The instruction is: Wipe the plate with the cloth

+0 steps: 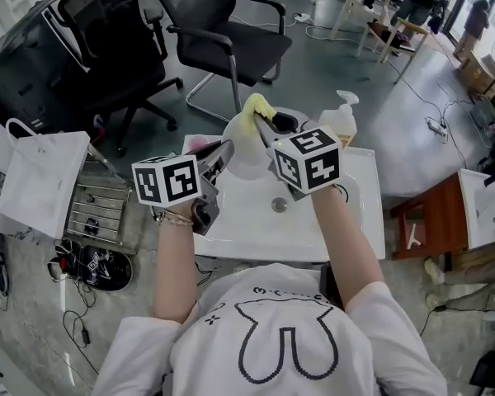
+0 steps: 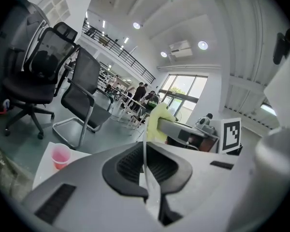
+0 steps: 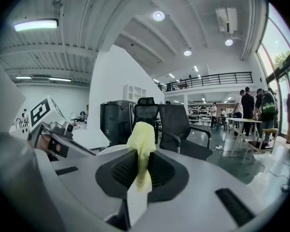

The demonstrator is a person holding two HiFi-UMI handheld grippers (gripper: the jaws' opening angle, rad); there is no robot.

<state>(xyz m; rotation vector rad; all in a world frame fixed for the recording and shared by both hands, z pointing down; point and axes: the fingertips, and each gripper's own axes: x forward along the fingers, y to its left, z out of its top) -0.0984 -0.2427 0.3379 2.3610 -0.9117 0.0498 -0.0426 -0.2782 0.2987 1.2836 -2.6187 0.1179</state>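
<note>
Above the white sink (image 1: 351, 221) a white plate (image 1: 241, 162) is held up on edge. My left gripper (image 1: 223, 152) is shut on its near rim; in the left gripper view the rim (image 2: 145, 154) shows as a thin line pinched between the jaws. My right gripper (image 1: 261, 123) is shut on a yellow cloth (image 1: 256, 106), which sticks up from the jaws (image 3: 141, 151). The cloth sits at the plate's upper far edge, and whether it touches I cannot tell. From the left gripper view the cloth (image 2: 160, 122) hangs just past the plate. A curve of the plate (image 3: 111, 149) shows to the cloth's left.
A soap pump bottle (image 1: 340, 122) stands at the sink's back right and a pink cup (image 2: 61, 156) at its back left. Black office chairs (image 1: 223, 40) stand beyond. A wire rack (image 1: 95, 205) and a white bag (image 1: 41, 180) are on the left.
</note>
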